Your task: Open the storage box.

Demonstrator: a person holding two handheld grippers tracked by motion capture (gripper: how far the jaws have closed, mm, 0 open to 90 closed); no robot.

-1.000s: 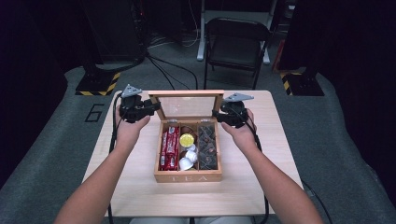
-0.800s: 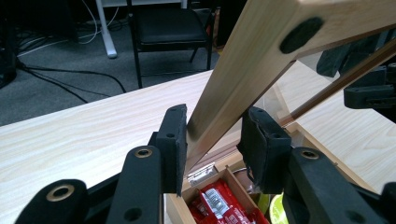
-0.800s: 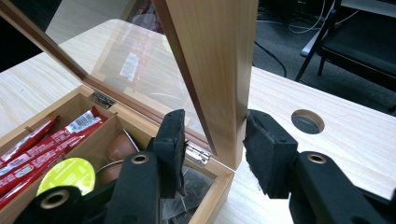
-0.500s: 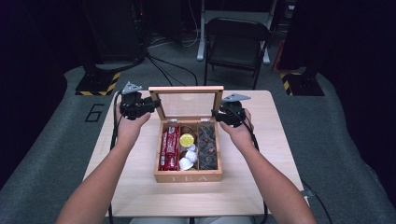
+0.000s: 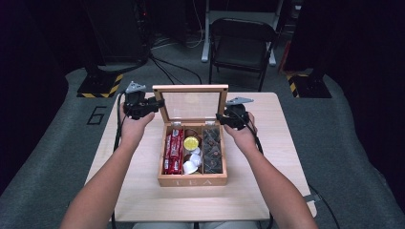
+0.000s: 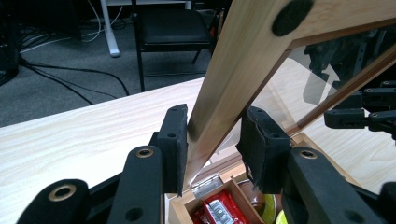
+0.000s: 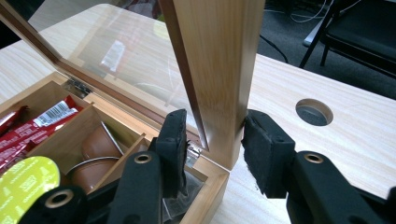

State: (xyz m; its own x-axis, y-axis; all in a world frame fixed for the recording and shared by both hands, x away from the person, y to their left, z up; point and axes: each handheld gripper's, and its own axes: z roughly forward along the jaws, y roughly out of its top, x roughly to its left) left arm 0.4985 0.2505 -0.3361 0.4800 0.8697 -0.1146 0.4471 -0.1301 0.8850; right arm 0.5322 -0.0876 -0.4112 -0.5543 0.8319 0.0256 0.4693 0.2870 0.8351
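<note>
Left gripper [image 6: 212, 140] clamps lid [image 6: 243, 70]; right gripper view shows hinge [image 7: 192, 151].

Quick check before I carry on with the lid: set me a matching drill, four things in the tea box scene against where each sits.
Things:
1. left gripper
2. right gripper
3. red packets
4. dark tea bags

Places:
A. right compartment of the box
B. lid's left frame edge
C. left compartment of the box
D. lid's right frame edge, near the hinge

Pairs: 1-B, 2-D, 3-C, 4-A
</note>
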